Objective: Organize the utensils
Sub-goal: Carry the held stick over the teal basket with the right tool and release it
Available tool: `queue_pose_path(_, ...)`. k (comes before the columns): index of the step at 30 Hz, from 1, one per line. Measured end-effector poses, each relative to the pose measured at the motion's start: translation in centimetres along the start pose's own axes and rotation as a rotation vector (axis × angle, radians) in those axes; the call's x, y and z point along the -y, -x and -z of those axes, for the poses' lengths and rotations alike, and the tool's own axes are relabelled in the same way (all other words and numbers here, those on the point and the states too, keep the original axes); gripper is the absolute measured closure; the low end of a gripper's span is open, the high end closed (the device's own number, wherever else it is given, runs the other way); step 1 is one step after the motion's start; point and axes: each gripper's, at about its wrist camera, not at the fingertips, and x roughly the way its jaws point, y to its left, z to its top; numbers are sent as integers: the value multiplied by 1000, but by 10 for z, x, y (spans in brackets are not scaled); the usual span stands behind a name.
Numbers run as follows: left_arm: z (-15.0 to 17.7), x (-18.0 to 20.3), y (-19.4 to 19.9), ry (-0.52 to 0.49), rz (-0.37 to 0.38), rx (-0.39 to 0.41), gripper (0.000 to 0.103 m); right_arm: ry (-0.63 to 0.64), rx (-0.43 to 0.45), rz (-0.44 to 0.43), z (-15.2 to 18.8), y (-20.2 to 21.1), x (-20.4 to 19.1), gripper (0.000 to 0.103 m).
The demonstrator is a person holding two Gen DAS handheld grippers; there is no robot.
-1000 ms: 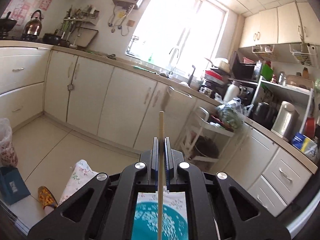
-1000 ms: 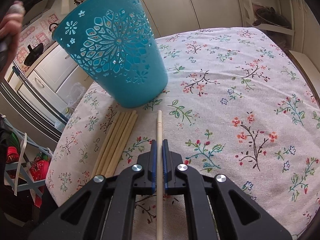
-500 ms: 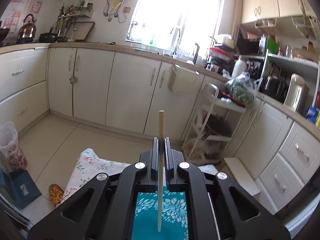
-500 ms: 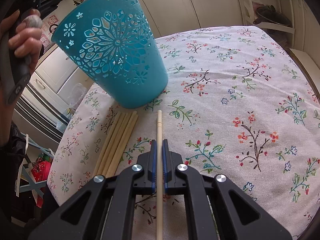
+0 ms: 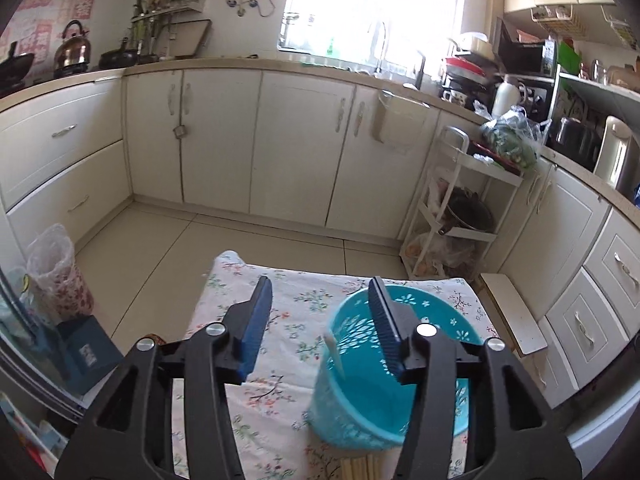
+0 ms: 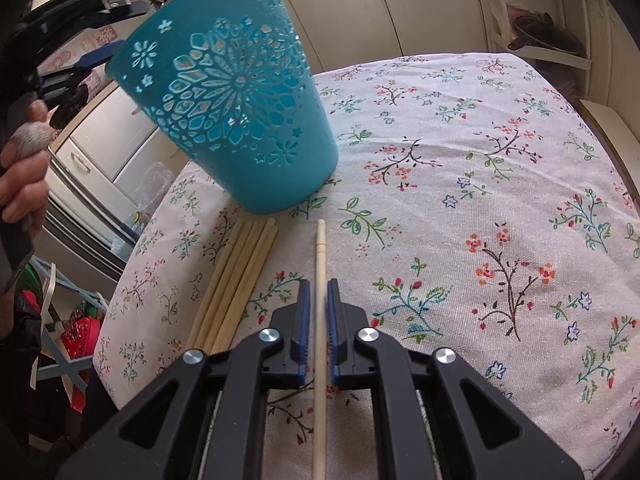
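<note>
A teal cut-out bucket [image 5: 424, 416] [image 6: 232, 112] stands on the flowered tablecloth [image 6: 480, 160]. My left gripper [image 5: 319, 292] hovers over the bucket's rim, its jaws opening with nothing between them. A pale chopstick [image 5: 334, 354] is dropping inside the bucket. My right gripper [image 6: 318, 286] is low over the cloth, jaws opening. A single chopstick [image 6: 320, 248] lies between its pads with a thin gap on each side. A bundle of several chopsticks [image 6: 236, 276] [image 5: 360, 468] lies beside it, just left, at the bucket's foot. A hand [image 6: 24, 168] holds the left gripper at the left edge of the right wrist view.
The table's far edge [image 5: 320, 272] drops to a tiled floor. A white wire rack [image 5: 460, 208] stands by the cabinets on the right. A bagged bin [image 5: 56, 268] and a blue box [image 5: 86, 352] sit on the floor left of the table.
The left gripper dipped toward the bucket and opened, letting go of its chopstick, which now falls into the bucket. The right jaws parted slightly around their chopstick.
</note>
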Motion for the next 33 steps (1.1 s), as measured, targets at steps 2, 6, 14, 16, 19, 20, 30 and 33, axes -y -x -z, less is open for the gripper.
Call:
queue_pose_path(2,1,-15,11,28,-11,8,43,23,-16,5,0,1,-7,76)
queue_pose_path(6,16,-43,24,79,-23,-4,38,89,-47,73,-2,-2,-21,76)
queue_pose_path(14,76,-80,4,153,-50,-144,32,263,-85,256,-7,-13,-36,95)
queue_pose_path(16,94,-87,-6,172,-55,-185,30,318,-94,281,-5,-14,-42,97)
queue_pose_path(19,121,-97,-21,207,-54,-248,30,242,-81,226,-6,-1,-32,97)
queue_pose_path(20,127,-100,-24,211,-56,-262,30,199,-67,187,-7,8,-28,97)
queue_pose_path(30,151,-95,-35,187,-59,-295,28,-1,420,-247,-89,145,-49,97)
queue_pose_path(33,154,-95,-32,189,-53,-282,28,-9,541,-263,-132,152,-67,97)
